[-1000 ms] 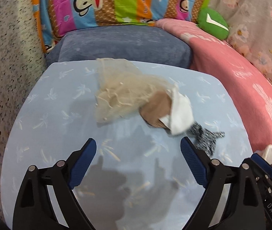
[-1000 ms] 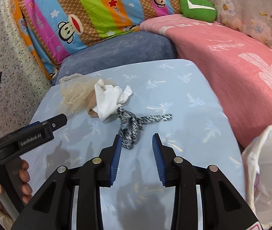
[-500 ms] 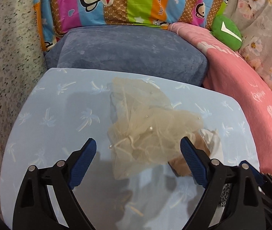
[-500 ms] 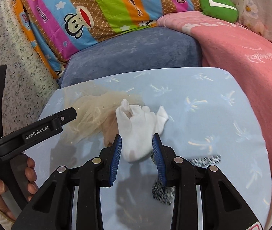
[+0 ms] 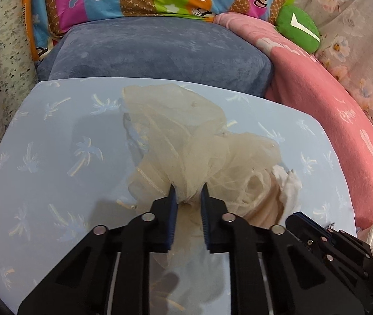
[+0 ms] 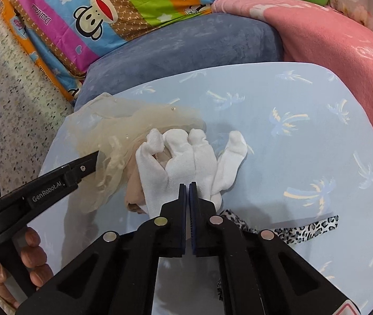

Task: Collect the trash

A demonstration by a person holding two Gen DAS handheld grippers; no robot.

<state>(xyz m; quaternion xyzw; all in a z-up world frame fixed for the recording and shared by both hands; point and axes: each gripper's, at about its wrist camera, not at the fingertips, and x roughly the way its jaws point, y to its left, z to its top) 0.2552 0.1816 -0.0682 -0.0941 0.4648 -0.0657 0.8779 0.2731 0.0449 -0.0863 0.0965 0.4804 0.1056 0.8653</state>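
Observation:
A beige mesh bag lies crumpled on the light blue table. My left gripper is closing, and its pads pinch a bunch of the mesh. Just right of the mesh lies a white glove on top of a brown piece. My right gripper is shut at the glove's near edge, with the cloth gathered around its tips. A leopard-print strip lies on the table right of that gripper, partly under it.
A blue-grey cushion borders the table's far edge, with a pink blanket to the right. A white bag shows at the table's right edge. A person's hand holds the left gripper.
Both grippers moved forward and down onto the pile. The left jaws went from wide open to pinched on the mesh. The right jaws closed at the white glove.

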